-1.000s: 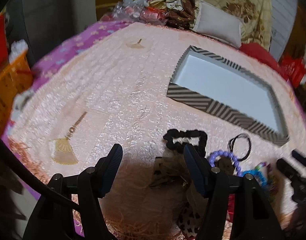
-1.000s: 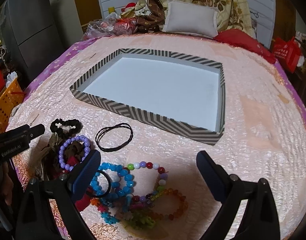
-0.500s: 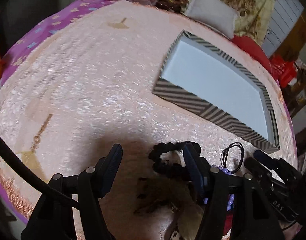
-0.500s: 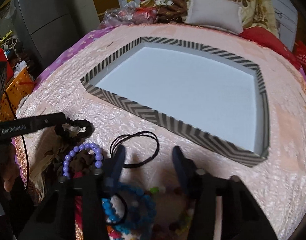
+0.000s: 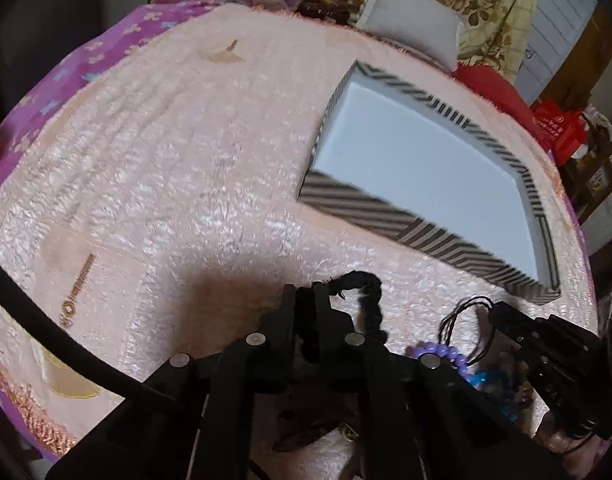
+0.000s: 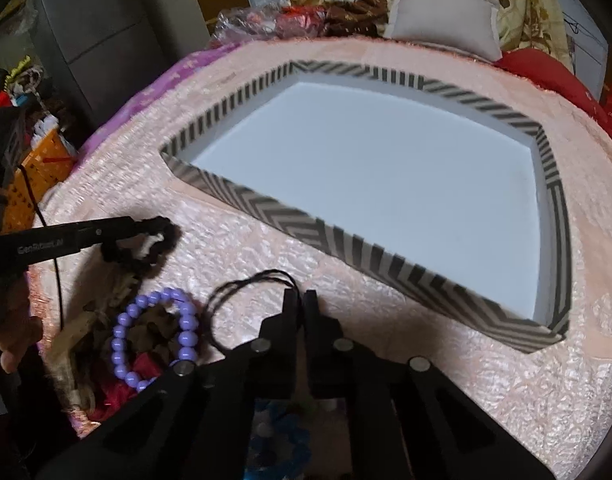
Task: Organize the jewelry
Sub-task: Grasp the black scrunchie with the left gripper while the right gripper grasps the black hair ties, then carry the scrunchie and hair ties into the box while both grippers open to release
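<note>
Left view: my left gripper (image 5: pixel 306 294) pinched together on the black scrunchie (image 5: pixel 368 294), which loops off to its right on the pink bedspread (image 5: pixel 166 168). Only here: a gold fan motif (image 5: pixel 222 53) on the cloth.

Right view: my right gripper (image 6: pixel 300 300) clamped on the thin black hair tie (image 6: pixel 242 290), just before the striped tray (image 6: pixel 386 262). Only here: the whole purple bead bracelet (image 6: pixel 154 338), an orange basket (image 6: pixel 38 168), grey cabinet (image 6: pixel 98 24).

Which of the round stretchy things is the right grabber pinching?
The thin black cord loop, pinched by the right gripper. The fluffy black scrunchie is fatter, and the purple bead bracelet lies untouched.
</note>
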Motion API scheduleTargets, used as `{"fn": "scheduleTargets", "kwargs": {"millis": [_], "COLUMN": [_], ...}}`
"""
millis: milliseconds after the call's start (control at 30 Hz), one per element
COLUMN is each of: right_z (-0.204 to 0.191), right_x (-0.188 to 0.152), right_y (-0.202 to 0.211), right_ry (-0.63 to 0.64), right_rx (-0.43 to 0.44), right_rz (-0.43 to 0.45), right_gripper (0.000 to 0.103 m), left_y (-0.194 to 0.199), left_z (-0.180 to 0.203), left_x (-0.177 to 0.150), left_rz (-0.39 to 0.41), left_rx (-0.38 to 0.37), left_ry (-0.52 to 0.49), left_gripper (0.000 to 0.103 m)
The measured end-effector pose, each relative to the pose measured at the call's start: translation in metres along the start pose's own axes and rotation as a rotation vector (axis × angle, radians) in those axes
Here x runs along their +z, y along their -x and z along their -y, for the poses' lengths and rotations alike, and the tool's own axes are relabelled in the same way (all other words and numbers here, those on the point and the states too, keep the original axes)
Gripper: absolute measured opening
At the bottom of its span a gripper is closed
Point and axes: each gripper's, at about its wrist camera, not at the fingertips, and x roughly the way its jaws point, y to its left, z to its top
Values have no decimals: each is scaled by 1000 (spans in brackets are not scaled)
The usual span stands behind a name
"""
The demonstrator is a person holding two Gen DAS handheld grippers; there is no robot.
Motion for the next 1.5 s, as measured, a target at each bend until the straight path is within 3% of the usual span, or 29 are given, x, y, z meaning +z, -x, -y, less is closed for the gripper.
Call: {"fn": "scheduleTargets", "kwargs": {"millis": [300,567,867,1267,1333,1433,1500], "right_z": [-1,14,44,32,36,41,41], "right_x": [24,64,89,89,88,84,81], "right_y": [39,42,-30,-76,-76,-68,-56], "right_ry": [-3,-84,-245,-239,-261,-271,-263], "right_rx": [51,48,51,54,58,55,58], "right_rz": [81,146,56,-56,-69,-57,-40], "right_gripper": [3,3,3,3,8,14,18], "left_y": [34,31,-34,-49,-49,-46,-43], "left_z": [6,27,27,26,27,28,30], "left_x": [21,64,92,80,79,79,78], "left_rz": [81,145,72,52,49,46,52], "left_rx": [-36,-43,46,76,67,36,29], "left_ry": [3,16,26,8,2,2,-3], "left_gripper": [0,0,0,0,3,18,22]}}
